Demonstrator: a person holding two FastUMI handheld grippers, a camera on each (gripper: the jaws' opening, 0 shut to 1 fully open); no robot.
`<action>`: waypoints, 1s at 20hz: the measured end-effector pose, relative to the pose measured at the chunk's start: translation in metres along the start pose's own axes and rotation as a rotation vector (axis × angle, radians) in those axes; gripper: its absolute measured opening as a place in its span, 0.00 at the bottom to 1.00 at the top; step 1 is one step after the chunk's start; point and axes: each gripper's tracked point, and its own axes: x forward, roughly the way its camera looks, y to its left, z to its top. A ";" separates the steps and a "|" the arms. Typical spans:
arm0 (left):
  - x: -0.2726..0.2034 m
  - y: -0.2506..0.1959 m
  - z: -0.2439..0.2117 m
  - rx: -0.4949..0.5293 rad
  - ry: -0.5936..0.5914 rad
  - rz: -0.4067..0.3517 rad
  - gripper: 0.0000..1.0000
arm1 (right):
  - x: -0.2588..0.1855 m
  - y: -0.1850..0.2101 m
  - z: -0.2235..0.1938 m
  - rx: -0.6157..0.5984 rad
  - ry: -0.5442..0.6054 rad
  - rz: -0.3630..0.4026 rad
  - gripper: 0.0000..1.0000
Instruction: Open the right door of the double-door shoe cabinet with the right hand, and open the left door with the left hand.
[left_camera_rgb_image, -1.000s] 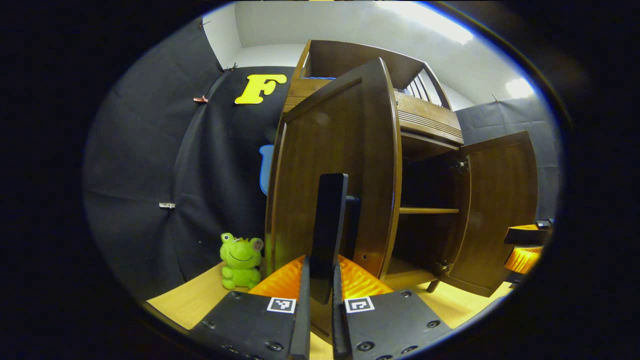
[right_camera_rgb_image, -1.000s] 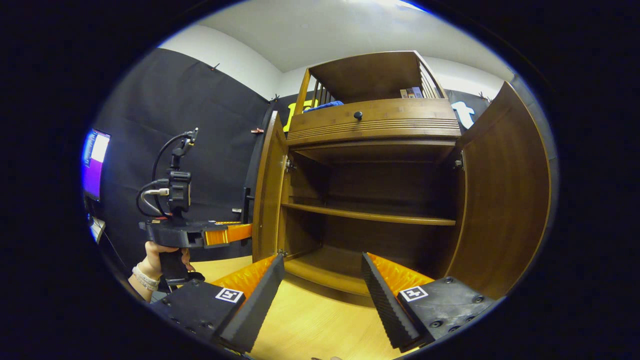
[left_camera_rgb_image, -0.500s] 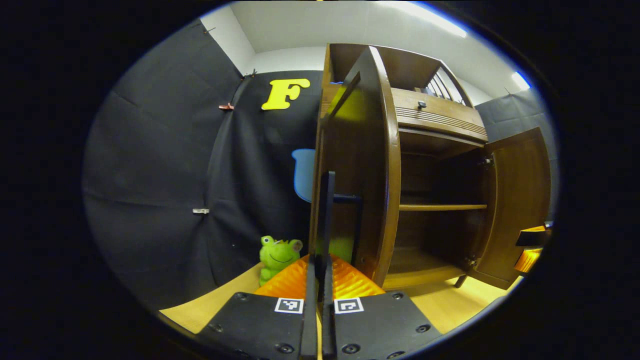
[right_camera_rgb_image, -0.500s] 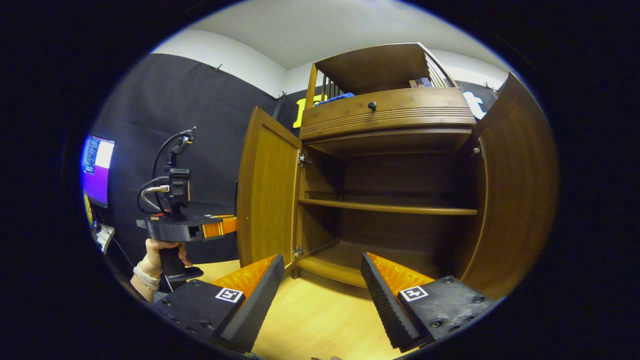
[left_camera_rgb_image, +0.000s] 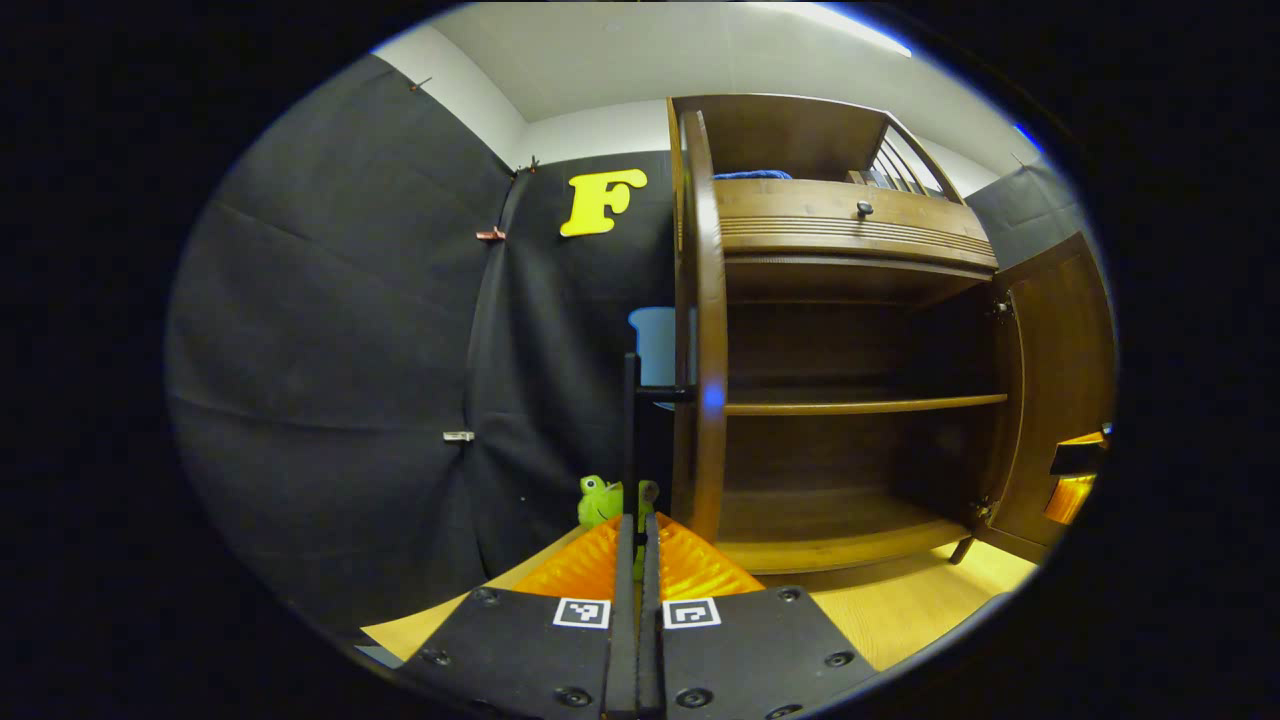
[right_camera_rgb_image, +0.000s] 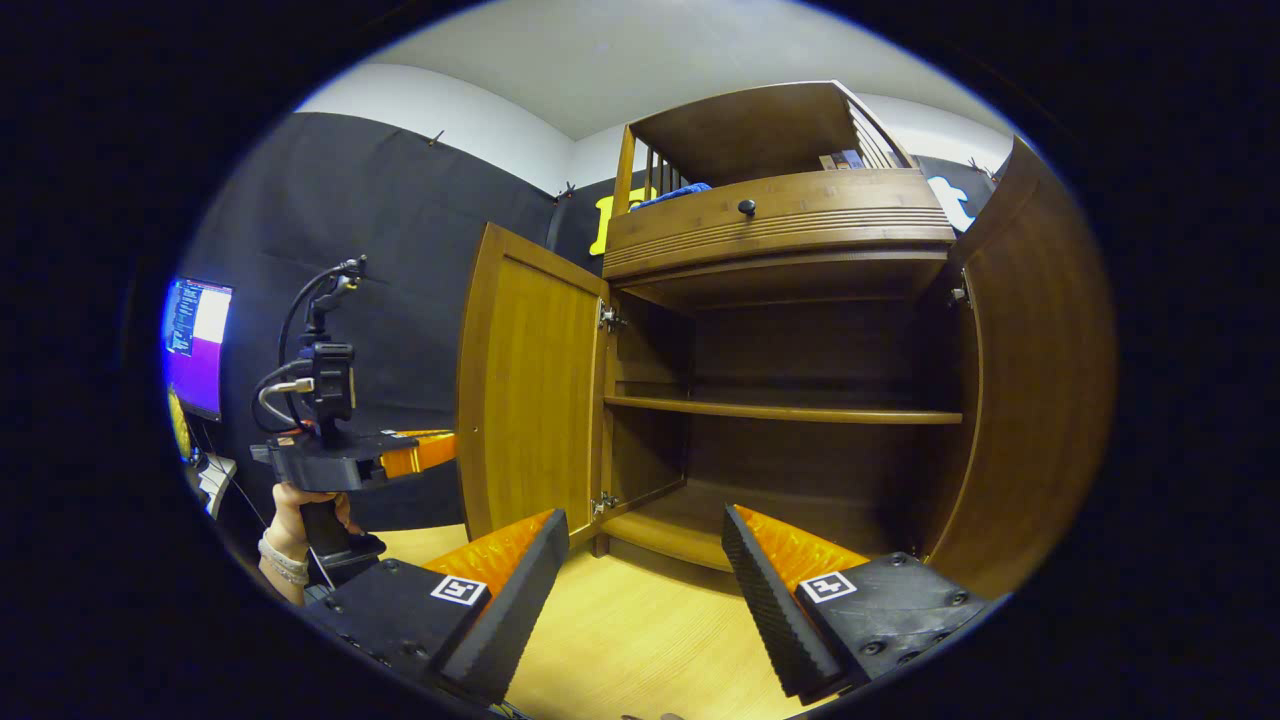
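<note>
Shoe cabinet (right_camera_rgb_image: 780, 330) basically done: left door (right_camera_rgb_image: 530, 390) swung wide, right door (right_camera_rgb_image: 1040, 380) wide too. Left gripper (left_camera_rgb_image: 637, 560) pinched nearly closed on left door's dark handle (left_camera_rgb_image: 632, 440), seen edge-on just left of door edge. Tip: ease last bit of arc around hinge, don't yank, then let go straight back. Right gripper (right_camera_rgb_image: 640, 570) spread wide, holding nothing, low before cabinet. Hand (right_camera_rgb_image: 300, 505) grips left tool upright, left of cabinet.
</note>
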 end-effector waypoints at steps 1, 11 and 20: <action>-0.008 0.005 0.003 0.000 -0.004 0.029 0.05 | -0.001 -0.001 0.001 -0.004 -0.004 -0.004 0.98; -0.057 -0.107 0.050 -0.091 -0.054 -0.309 0.42 | -0.017 -0.045 0.031 -0.029 -0.088 -0.179 0.97; -0.050 -0.167 0.056 -0.066 -0.067 -0.383 0.96 | -0.055 -0.090 0.045 -0.080 -0.100 -0.301 0.99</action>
